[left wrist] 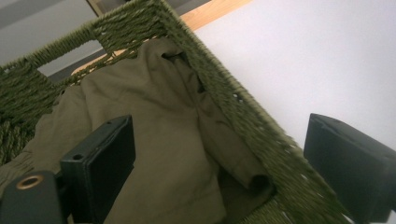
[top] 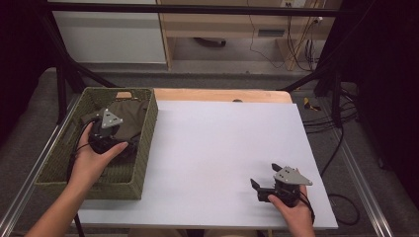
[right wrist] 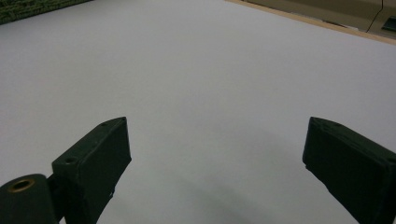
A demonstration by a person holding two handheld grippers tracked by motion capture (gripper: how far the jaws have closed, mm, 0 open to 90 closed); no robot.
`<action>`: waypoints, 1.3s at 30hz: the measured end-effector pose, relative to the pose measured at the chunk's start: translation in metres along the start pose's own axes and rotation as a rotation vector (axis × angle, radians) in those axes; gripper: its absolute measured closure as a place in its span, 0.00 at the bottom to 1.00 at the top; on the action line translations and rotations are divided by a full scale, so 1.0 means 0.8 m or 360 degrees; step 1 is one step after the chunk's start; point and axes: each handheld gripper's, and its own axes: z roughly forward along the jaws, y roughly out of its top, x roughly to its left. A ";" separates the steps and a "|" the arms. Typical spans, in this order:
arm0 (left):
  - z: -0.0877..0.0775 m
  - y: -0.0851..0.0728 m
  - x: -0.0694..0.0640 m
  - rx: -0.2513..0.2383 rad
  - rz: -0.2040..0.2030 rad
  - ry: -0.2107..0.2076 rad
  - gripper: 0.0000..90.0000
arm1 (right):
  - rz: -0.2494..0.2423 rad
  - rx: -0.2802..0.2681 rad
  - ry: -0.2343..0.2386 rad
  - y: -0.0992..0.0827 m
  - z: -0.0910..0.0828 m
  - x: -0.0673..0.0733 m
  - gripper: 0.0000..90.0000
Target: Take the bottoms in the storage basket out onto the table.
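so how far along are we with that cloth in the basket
Nothing looks done yet: the crumpled olive-green cloth lies inside the woven green basket. In hand: the left gripper hovers open over it. Left: gripping and lifting it out, probably. The right gripper waits open above the white tabletop.

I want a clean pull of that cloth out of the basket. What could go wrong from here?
1. The left gripper is open astride the woven basket's wall, one jaw over the olive cloth, the other outside. Closing now might pinch the wall instead of the cloth.
2. The cloth lies crumpled against the wall, so a lift could drag or tip the basket.
3. The right gripper rests far off on the white sheet, too distant to steady it.
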 end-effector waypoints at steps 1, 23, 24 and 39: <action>0.000 0.000 0.000 0.0000 0.0000 0.0000 0.10 | 0.0000 0.0000 0.0000 0.000 0.000 0.000 0.09; 0.065 -0.026 0.055 0.0097 -0.0148 0.0124 0.12 | 0.0005 0.0015 -0.0029 -0.002 -0.001 -0.001 0.09; 0.067 -0.026 0.054 0.0103 -0.0142 0.0121 0.12 | 0.0001 0.0017 -0.0029 -0.002 -0.001 -0.001 0.09; 0.074 -0.026 0.045 0.0165 -0.0108 0.0040 0.10 | 0.0003 0.0031 -0.0019 -0.002 -0.001 -0.001 0.09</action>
